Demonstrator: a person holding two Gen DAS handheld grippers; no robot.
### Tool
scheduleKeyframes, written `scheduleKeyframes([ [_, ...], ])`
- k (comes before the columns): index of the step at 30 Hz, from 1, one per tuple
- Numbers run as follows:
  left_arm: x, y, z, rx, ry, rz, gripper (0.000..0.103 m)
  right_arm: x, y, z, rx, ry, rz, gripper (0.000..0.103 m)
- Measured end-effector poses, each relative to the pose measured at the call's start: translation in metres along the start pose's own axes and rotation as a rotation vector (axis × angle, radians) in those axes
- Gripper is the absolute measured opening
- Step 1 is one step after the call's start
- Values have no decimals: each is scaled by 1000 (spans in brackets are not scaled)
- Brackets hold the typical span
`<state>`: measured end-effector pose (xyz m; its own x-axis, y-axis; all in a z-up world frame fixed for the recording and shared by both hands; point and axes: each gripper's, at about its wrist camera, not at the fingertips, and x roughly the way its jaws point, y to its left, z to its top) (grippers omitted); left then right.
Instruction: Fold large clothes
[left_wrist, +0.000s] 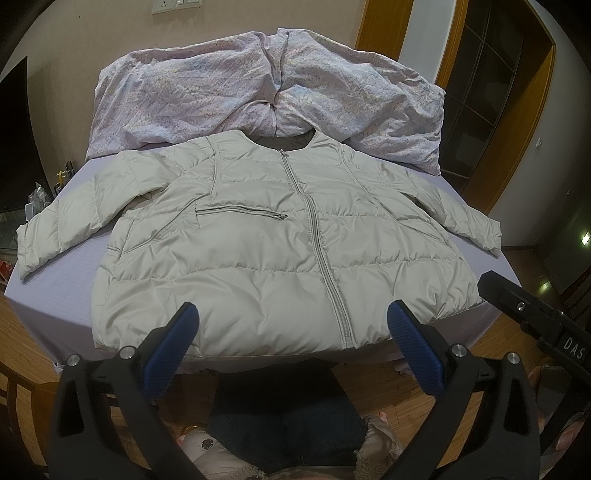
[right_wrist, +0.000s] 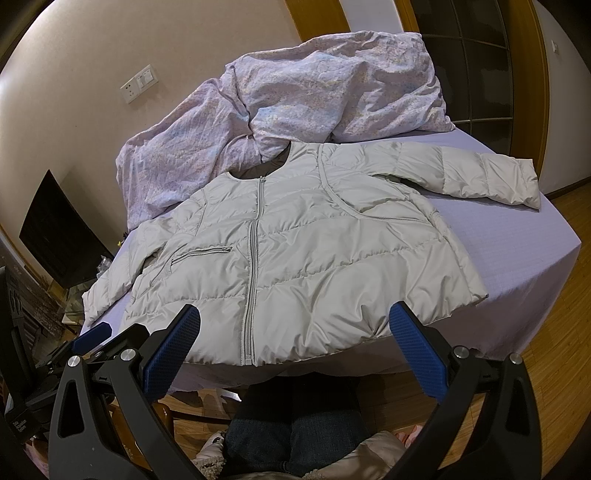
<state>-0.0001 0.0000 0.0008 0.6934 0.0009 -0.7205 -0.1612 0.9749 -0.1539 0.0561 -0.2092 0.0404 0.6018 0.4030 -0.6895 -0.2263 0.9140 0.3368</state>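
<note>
A pale grey puffer jacket (left_wrist: 258, 251) lies flat and zipped on the lilac bed, front up, both sleeves spread to the sides; the right wrist view shows the same jacket (right_wrist: 314, 258). My left gripper (left_wrist: 291, 314) hovers open above the jacket's hem near the bed's front edge, its blue pads (left_wrist: 173, 354) wide apart with nothing between them. Over the hem a little further right, my right gripper (right_wrist: 295, 317) is held open too, empty. The left gripper's blue tip (right_wrist: 92, 338) shows at the lower left of the right wrist view.
A rumpled floral duvet (left_wrist: 266, 92) fills the far half of the bed (left_wrist: 66, 266). A dark screen (right_wrist: 59, 236) and clutter stand left of the bed. Wooden floor (right_wrist: 554, 369) surrounds it, a wooden door frame (left_wrist: 517, 122) at the right. The person's legs (right_wrist: 295, 424) are below.
</note>
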Motion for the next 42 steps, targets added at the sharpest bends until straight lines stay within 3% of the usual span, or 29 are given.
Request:
scheduleKeyframes([
  [42, 4, 1, 2, -6, 8, 15, 101, 8, 1, 2, 10, -12, -20, 102],
])
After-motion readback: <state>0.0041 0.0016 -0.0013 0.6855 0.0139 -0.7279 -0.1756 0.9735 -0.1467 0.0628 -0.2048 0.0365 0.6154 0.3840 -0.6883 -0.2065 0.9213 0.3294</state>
